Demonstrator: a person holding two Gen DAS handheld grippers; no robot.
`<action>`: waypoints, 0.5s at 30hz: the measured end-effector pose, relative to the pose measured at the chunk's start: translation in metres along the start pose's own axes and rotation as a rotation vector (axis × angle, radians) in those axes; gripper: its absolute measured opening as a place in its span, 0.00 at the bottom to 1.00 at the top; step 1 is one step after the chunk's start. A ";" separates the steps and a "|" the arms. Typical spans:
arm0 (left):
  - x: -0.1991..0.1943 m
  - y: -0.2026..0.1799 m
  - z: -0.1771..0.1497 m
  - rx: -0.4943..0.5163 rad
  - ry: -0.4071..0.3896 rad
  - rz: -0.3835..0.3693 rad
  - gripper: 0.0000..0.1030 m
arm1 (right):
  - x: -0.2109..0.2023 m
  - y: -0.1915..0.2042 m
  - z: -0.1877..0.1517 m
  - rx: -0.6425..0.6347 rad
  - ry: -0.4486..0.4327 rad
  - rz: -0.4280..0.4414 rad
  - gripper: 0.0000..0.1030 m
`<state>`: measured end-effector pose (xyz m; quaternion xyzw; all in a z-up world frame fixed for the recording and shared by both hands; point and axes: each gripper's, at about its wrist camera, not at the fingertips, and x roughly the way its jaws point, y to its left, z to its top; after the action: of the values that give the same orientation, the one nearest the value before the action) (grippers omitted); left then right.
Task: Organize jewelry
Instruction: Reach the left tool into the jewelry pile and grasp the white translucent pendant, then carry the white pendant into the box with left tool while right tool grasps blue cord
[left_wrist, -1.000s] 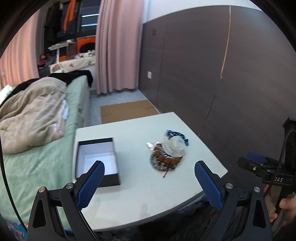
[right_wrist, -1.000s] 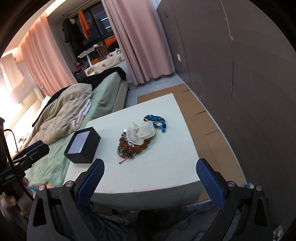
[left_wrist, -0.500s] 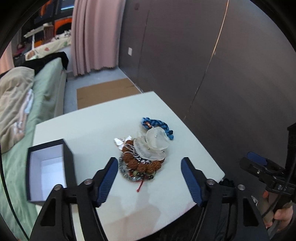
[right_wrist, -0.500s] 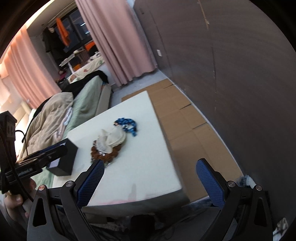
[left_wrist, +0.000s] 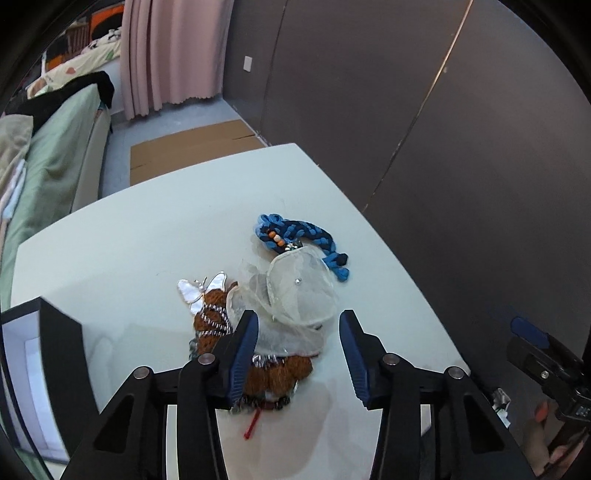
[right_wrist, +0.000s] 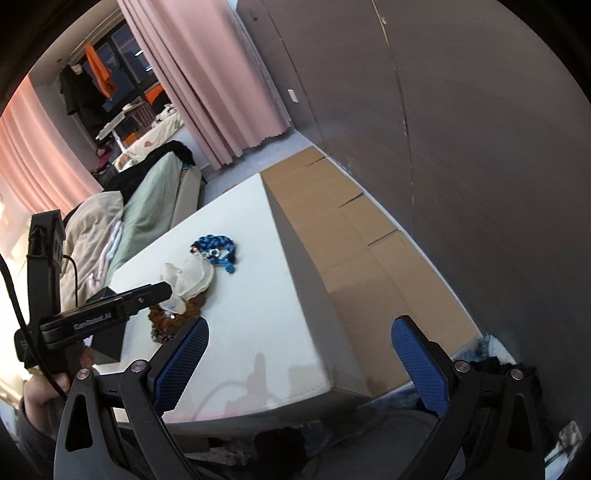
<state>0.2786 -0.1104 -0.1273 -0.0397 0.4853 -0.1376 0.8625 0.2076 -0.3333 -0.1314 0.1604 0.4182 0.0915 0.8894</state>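
Since a second ago the left gripper (left_wrist: 297, 354) has dropped toward the white table (left_wrist: 147, 229) and now frames the heap of jewelry: a sheer white organza pouch (left_wrist: 299, 291) atop brown beaded bracelets (left_wrist: 280, 369), with a blue braided cord bracelet (left_wrist: 306, 232) at one o'clock. Its jaws are closing, not yet touching the pouch. The open black box (left_wrist: 55, 350) sits at nine o'clock. The right gripper (right_wrist: 299, 354) hangs wide open, empty.
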 end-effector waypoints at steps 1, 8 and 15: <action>0.005 0.000 0.001 0.000 0.009 0.004 0.44 | 0.000 0.000 0.000 0.002 0.001 -0.002 0.97; 0.024 0.008 0.002 -0.026 0.052 0.008 0.01 | 0.002 0.006 0.003 -0.012 0.006 0.002 0.97; -0.014 0.017 -0.002 -0.004 -0.042 -0.023 0.00 | 0.012 0.021 0.010 -0.022 0.013 0.033 0.97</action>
<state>0.2735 -0.0899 -0.1197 -0.0498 0.4670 -0.1456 0.8708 0.2223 -0.3119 -0.1265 0.1568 0.4203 0.1119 0.8867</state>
